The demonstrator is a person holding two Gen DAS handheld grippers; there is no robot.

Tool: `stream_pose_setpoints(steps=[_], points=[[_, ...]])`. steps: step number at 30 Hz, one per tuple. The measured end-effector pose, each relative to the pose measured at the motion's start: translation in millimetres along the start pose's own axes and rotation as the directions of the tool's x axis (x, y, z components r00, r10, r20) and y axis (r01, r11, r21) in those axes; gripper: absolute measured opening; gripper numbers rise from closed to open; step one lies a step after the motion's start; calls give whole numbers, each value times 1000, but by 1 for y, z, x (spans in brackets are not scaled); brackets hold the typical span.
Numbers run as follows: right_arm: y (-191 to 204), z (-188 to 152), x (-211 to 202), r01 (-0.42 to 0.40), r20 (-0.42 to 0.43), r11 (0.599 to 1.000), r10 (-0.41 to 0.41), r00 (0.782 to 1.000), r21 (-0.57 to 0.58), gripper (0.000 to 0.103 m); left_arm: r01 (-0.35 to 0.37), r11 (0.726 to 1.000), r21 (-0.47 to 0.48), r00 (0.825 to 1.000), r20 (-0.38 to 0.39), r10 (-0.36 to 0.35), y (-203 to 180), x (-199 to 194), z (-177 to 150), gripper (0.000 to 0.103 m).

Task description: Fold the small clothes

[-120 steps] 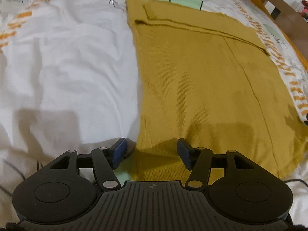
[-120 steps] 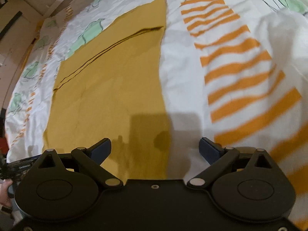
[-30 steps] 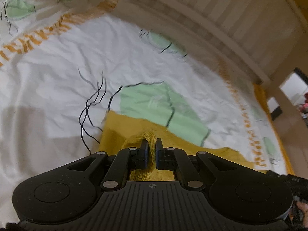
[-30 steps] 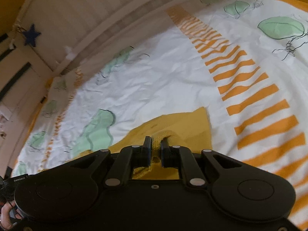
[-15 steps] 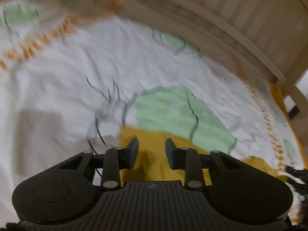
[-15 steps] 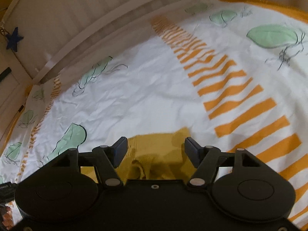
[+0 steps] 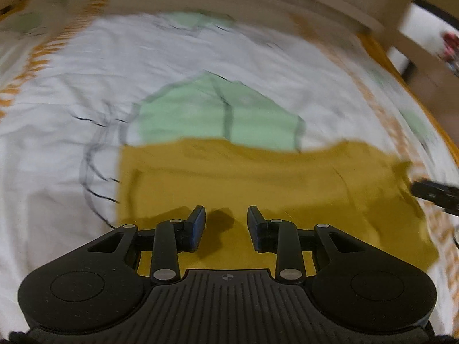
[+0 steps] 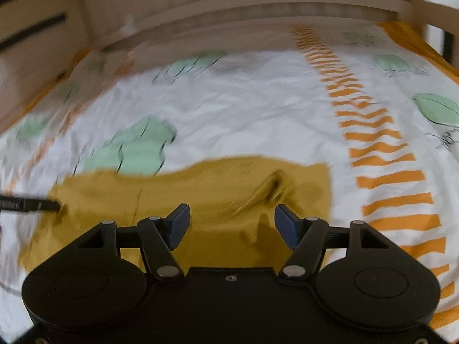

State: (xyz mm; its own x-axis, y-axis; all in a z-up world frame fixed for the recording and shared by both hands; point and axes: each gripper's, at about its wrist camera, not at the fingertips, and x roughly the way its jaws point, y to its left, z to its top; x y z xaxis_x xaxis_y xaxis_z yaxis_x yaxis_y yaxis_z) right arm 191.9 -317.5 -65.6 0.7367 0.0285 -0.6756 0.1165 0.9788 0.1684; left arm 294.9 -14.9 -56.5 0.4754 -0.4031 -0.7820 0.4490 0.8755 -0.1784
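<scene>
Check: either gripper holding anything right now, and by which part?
Nothing held. Left gripper and right gripper are both open above the yellow cloth.

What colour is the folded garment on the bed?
Mustard yellow garment, plain, no pattern; clearest in the left wrist view.

open bedsheet (image 7: 71,86) ahead, wooden rail (image 8: 258,0) beyond

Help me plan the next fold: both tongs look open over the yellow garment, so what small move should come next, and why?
Probably bring the right tongs down to smooth the raised wrinkle in the mustard garment. Both the right and the left tongs are open and hold nothing, and the cloth lies flat on the bedsheet apart from that ridge.
</scene>
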Motion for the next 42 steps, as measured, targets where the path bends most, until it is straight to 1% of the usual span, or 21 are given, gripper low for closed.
stream_pose_setpoints(steps=[2,4,6,8,10,13,15,18,21,23,26,28,30,34,36,40,42], points=[[10,-7,4,2,-21,998,-3,1000,-57,69,29,999,28,999,-46,-27,-7,8,-9,31],[17,-11,10,10,-40,994,-14,999,-107,69,33,998,50,996,-84,-28,-12,19,-17,31],[23,-13,18,24,-59,989,-33,998,-146,69,15,998,68,997,-72,-10,-14,26,-19,31],[25,-13,27,30,-72,986,-42,997,-165,69,3,998,60,999,-45,-1,-14,30,-14,31],[25,-9,36,36,-75,984,-49,996,-176,69,-4,1000,18,1000,-14,4,-9,33,-8,31],[24,0,49,44,-75,983,-58,995,-177,69,2,999,-50,1000,-2,-2,4,41,1,31],[21,8,58,45,-78,986,-58,995,-161,69,9,997,-79,1000,-1,-9,9,46,9,31],[14,20,70,54,-82,991,-65,995,-125,69,-3,996,-86,1000,22,5,11,50,25,31],[2,30,79,66,-85,995,-72,994,-68,69,-65,996,-67,997,48,68,11,54,42,31],[-6,36,83,75,-87,997,-77,993,-26,69,-99,992,-74,993,57,103,14,56,51,31],[-20,43,81,97,-71,994,-94,993,43,69,-112,988,-104,990,77,120,19,51,61,31],[-28,44,75,91,-57,992,-87,995,86,69,-112,987,-111,989,85,122,19,44,61,31],[-35,43,66,87,-43,989,-82,996,118,69,-113,988,-105,990,75,121,16,37,58,31],[-38,34,50,79,-49,989,-73,996,122,70,-118,990,-80,992,28,120,11,27,40,31],[-38,24,42,83,-67,990,-76,995,111,70,-125,990,-72,992,-4,125,9,26,27,31],[-35,0,27,113,-96,991,-107,990,64,70,-142,989,-48,988,-70,139,7,22,-3,31],[-34,-11,22,128,-117,991,-121,986,47,71,-153,987,-41,986,-76,149,6,18,-14,32]])
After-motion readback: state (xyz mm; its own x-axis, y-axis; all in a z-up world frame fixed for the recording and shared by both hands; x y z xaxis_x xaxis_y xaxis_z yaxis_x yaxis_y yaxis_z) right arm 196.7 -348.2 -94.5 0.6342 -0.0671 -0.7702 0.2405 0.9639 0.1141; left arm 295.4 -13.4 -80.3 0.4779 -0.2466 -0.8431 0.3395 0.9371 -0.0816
